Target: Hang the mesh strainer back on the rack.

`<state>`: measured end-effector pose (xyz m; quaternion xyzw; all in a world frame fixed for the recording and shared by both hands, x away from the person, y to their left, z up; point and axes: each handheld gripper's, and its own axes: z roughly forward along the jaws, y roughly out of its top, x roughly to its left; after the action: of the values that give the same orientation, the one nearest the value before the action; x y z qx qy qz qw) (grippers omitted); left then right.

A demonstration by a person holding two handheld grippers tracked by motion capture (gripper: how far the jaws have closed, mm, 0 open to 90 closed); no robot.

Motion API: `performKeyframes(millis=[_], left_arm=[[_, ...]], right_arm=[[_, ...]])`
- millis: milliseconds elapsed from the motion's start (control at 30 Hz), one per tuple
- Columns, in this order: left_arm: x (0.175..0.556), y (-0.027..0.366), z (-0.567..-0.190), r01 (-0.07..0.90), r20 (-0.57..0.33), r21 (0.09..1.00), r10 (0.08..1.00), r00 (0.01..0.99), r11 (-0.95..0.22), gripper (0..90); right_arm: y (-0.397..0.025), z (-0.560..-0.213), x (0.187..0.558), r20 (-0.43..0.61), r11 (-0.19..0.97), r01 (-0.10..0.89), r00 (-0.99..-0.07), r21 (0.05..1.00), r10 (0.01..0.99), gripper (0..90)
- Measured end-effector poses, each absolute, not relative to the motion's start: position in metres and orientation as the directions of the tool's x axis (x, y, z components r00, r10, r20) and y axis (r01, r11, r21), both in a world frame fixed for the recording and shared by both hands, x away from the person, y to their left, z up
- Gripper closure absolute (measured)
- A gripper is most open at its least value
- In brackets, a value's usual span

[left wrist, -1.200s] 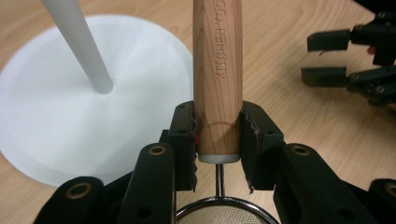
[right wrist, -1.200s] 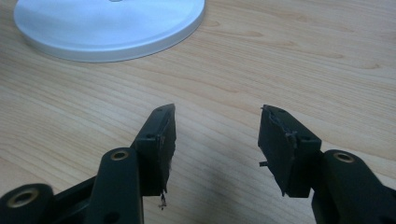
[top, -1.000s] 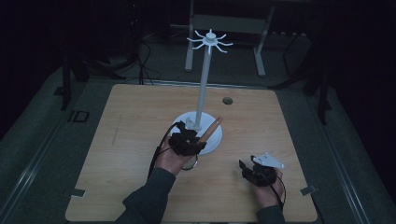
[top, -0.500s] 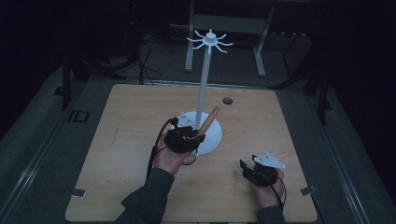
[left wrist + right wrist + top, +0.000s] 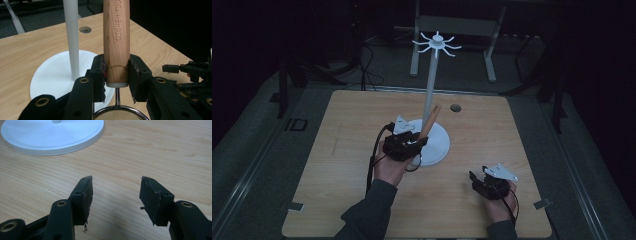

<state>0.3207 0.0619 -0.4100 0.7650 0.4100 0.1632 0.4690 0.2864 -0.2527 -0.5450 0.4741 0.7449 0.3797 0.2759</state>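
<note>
A strainer with a wooden handle (image 5: 116, 37) stamped "KITCHEN TOOL" stands nearly upright, and my left gripper (image 5: 116, 75) is shut on the handle's lower end. Its metal mesh bowl (image 5: 117, 115) hangs just below the jaws. In the high view the left gripper (image 5: 414, 145) holds the handle (image 5: 430, 121) right beside the white pole (image 5: 430, 80) of a hook stand, over its round base (image 5: 439, 147). The stand's top (image 5: 437, 42) carries several radiating hooks. My right gripper (image 5: 477, 180) rests low over the table at front right, open and holding nothing (image 5: 116, 192).
The wooden table (image 5: 337, 150) has a small round hole (image 5: 455, 107) behind the stand base. The base's rim (image 5: 52, 135) lies a short way ahead of the right gripper. Beyond the far edge are metal frame legs (image 5: 414, 55) and cables on a dark floor.
My left gripper has lifted the strainer a little and brought its handle more upright and closer to the pole. The right gripper has stayed put.
</note>
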Motion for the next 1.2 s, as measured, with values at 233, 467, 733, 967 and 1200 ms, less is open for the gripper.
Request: performKeyframes(millis=[233, 467, 733, 967, 1200], left_arm=[[0.319, 0.064, -0.407, 0.453, -0.138, 0.869, 0.781, 0.609, -0.2, 68.8], [0.317, 0.064, -0.401, 0.433, -0.143, 0.885, 0.785, 0.603, -0.171, 68.9], [0.315, 0.068, -0.395, 0.419, -0.157, 0.897, 0.79, 0.593, -0.137, 68.8], [0.316, 0.07, -0.391, 0.412, -0.172, 0.905, 0.795, 0.582, -0.105, 68.8], [0.316, 0.072, -0.384, 0.397, -0.194, 0.916, 0.794, 0.577, -0.065, 68.8]], right_arm=[[-0.252, -0.545, 0.286, -0.052, 0.263, 0.498, -0.397, 0.827, 0.916, 43.5], [-0.253, -0.545, 0.286, -0.053, 0.261, 0.496, -0.394, 0.828, 0.918, 42.9], [-0.253, -0.546, 0.286, -0.052, 0.258, 0.499, -0.388, 0.828, 0.92, 42.8], [-0.254, -0.546, 0.286, -0.054, 0.256, 0.499, -0.383, 0.828, 0.922, 42.6], [-0.254, -0.546, 0.286, -0.055, 0.257, 0.501, -0.382, 0.827, 0.923, 42.5]])
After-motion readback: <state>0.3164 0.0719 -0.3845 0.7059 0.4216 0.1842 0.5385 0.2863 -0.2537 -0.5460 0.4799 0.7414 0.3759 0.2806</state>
